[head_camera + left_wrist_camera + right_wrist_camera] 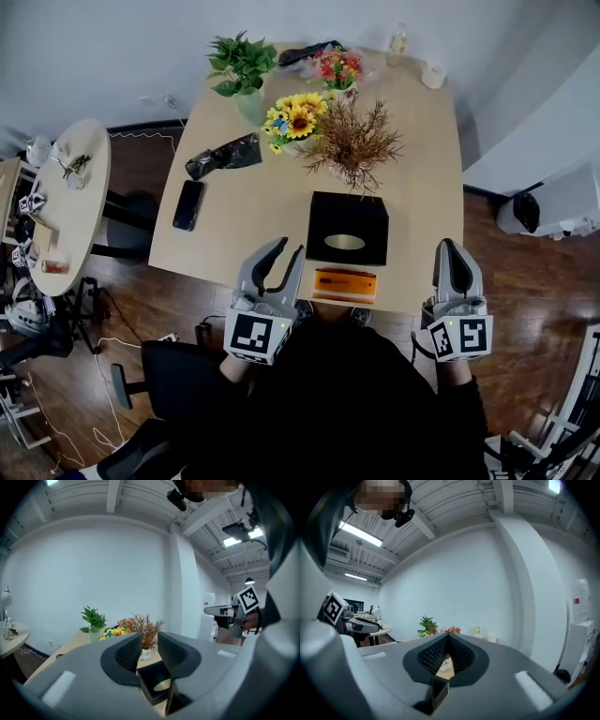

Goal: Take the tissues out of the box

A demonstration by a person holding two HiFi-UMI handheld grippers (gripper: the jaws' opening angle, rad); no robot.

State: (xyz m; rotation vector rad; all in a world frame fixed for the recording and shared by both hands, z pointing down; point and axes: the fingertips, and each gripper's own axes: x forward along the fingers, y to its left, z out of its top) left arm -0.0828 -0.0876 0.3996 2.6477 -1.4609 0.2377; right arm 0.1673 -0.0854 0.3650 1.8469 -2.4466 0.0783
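Observation:
The black tissue box [348,227] lies on the wooden table [412,169] near its front edge, its oval opening [344,242] facing up with no tissue sticking out. The left gripper view shows the box [152,684] low between the jaws. My left gripper [286,249] hovers at the front edge, left of the box, its jaws a narrow gap apart with nothing between them. My right gripper [448,246] is held at the table's right front corner, right of the box. It is shut and empty, with the fingertips [448,639] meeting.
An orange pack [344,285] lies just in front of the box. Behind the box stand a dried bouquet [352,142], sunflowers [295,115], a green plant [241,66] and a bottle [398,39]. A phone [187,204] and a black bag [223,156] lie at the left. A round side table [66,206] stands further left.

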